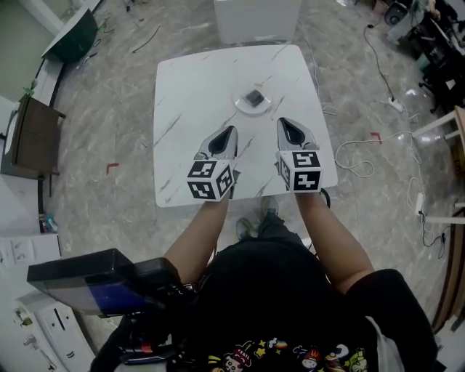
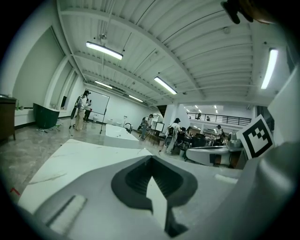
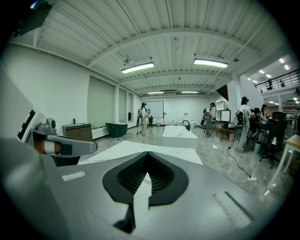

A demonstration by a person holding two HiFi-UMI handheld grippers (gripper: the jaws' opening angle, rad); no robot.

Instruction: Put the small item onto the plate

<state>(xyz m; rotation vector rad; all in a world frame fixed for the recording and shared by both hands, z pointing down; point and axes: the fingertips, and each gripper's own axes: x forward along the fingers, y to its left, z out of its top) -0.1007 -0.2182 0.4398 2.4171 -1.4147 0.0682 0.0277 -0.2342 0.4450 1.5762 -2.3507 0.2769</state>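
A small dark square item [image 1: 254, 97] lies on a small clear plate [image 1: 241, 106] at the far middle of the white marble table [image 1: 182, 94]. My left gripper [image 1: 230, 131] and right gripper [image 1: 284, 123] hover side by side over the table's near half, short of the plate. Both are shut with nothing in them. In the left gripper view the jaws of the left gripper [image 2: 151, 157] meet at their tips, with only table behind them. The right gripper [image 3: 147, 154] looks the same in its own view. Neither gripper view shows the plate or the item.
A white box [image 1: 256, 18] stands just beyond the table's far edge. A dark cabinet [image 1: 33, 138] and a green tub [image 1: 73, 36] sit at the left. Cables [image 1: 356, 156] trail over the floor at the right. Several people stand far off in the hall [image 3: 208, 119].
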